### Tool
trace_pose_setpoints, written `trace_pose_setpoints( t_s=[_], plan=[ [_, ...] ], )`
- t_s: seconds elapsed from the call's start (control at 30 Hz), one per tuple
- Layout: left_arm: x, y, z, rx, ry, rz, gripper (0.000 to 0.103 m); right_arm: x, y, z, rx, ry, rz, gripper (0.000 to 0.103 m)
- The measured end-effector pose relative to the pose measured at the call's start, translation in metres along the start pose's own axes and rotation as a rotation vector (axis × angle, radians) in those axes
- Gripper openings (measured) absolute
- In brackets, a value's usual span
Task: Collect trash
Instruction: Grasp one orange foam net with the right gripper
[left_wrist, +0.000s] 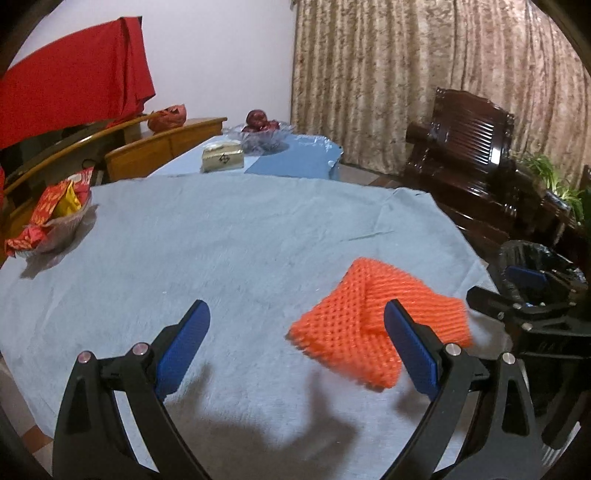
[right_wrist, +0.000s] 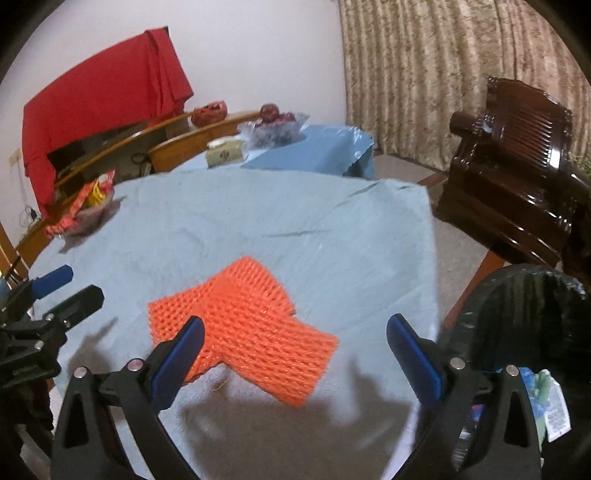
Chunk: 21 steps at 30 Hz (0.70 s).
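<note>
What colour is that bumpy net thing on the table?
The foam net is bright orange, clearest in the right wrist view.

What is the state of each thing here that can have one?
Orange foam fruit net: lying flat on the table, ungripped.
Black-lined trash bin: open, some trash inside.
Left gripper: jaws open, empty.
Right gripper: jaws open, empty.

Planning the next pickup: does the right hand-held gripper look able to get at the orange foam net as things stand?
Probably yes. The right hand-held gripper is open, with the orange foam net lying directly ahead on the blue cloth, nothing between them. The left hand-held gripper sits off to the side.
</note>
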<state>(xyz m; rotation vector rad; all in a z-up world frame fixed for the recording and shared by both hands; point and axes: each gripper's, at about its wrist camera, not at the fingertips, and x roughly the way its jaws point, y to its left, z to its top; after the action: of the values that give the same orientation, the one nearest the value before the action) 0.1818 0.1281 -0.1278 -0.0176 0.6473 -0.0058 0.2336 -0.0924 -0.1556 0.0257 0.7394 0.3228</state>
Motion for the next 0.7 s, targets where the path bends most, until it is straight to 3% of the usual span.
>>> trace_pose_setpoints(
  t_s=[0.33,0.67,0.7],
  plan=[
    [0.027,0.011,-0.007,-0.017,0.042,0.010,0.093,0.051,0.002,-0.010,-0.019,0.125,-0.014,0.097],
    [0.042,0.012,-0.008,-0.023,0.067,0.006,0.093,0.062,-0.001,-0.016,0.000,0.156,0.015,0.096],
    [0.042,0.011,-0.010,-0.024,0.069,0.006,0.093,0.062,-0.001,-0.017,0.002,0.157,0.022,0.092]
  ],
)
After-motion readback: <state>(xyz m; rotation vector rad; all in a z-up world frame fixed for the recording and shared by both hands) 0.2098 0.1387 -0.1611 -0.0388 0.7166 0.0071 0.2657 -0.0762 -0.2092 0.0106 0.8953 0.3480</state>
